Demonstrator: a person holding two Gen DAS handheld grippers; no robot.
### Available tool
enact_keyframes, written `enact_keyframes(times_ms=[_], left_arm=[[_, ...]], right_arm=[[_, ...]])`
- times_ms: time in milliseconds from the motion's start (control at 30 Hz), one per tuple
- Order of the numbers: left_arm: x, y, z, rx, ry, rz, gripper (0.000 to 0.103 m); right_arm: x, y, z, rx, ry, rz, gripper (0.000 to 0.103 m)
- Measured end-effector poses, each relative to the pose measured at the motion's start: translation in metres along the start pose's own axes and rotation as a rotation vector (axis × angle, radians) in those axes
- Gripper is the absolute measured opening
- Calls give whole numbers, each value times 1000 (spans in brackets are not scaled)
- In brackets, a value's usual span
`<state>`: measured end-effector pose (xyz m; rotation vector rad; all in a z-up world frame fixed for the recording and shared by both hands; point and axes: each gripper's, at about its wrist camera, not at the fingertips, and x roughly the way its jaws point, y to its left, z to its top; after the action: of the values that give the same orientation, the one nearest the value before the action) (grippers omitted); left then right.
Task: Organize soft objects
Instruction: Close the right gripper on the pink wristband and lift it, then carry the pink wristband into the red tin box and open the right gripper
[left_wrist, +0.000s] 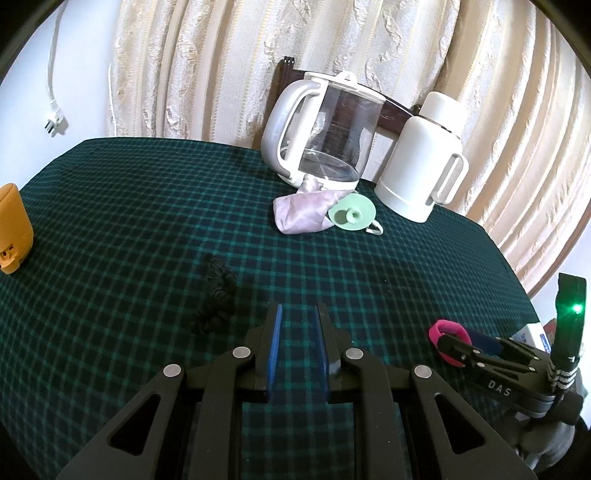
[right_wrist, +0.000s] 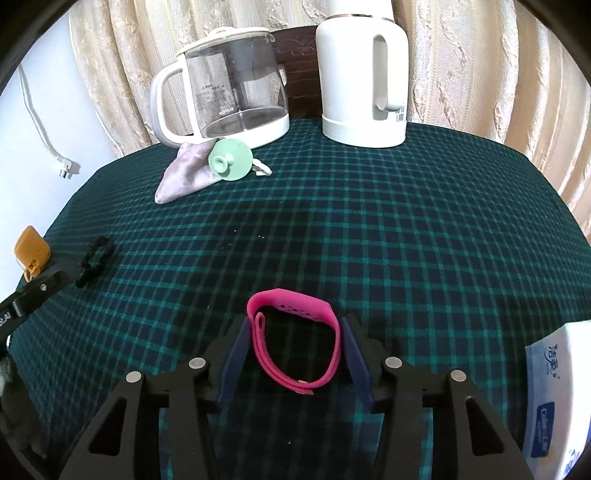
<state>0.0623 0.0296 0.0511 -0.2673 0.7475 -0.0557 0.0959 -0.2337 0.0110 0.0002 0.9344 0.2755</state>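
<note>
Left tongs: black two-finger gripper with blue pads; pads a narrow gap apart, nothing between them, only cloth showing through.
Right tongs: black gripper with dark blue pads, about half spread, one pad on each side of the pink band; pads at the band's flanks, pressing or only beside it: cannot tell. Seen also from the left wrist view, to the right of the left tongs, tips at the band.
Pink silicone wrist band: closed loop lying flat on the cloth between the right tongs' fingers, loose tail end toward the camera; also.
Black ruffled fabric scrunchie: on the cloth just ahead and left of the left tongs, not touched; far left of the right tongs.
Lilac satin pouch: well ahead of both tongs, at the foot of the kettle.
Mint green round funnel-shaped piece: resting against the pouch's right end.
Clear glass kettle with white handle and base: far edge, beyond the pouch.
White insulated jug with loop handle: right of the kettle.
Orange plastic case: far left of the left tongs.
White-and-blue tissue pack: right of the right tongs, at the edge.
Surface: dark green checked tablecloth.
</note>
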Motion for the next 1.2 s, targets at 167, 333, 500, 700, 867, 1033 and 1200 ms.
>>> enact_keyframes(times_ms=[167, 333, 500, 700, 867, 1033, 1200], left_arm=[[0, -1, -1, 2, 1, -3, 17], [1, -2, -1, 3, 3, -3, 17], [2, -4, -3, 10, 6, -4, 17], [2, -6, -5, 17, 9, -4, 17], [5, -7, -7, 24, 16, 1, 17], [8, -11, -10, 35, 26, 6, 17], [9, -16, -13, 49, 35, 3, 17]], right_arm=[[-7, 1, 0, 5, -16, 5, 53], [-20, -2, -3, 25, -39, 19, 53], [-37, -9, -5, 53, -73, 24, 53], [-62, -21, -8, 88, -125, 20, 53], [-83, -30, -17, 113, -159, 20, 53], [-101, -40, -31, 136, -185, 15, 53], [-118, -55, -50, 166, -192, -2, 53]])
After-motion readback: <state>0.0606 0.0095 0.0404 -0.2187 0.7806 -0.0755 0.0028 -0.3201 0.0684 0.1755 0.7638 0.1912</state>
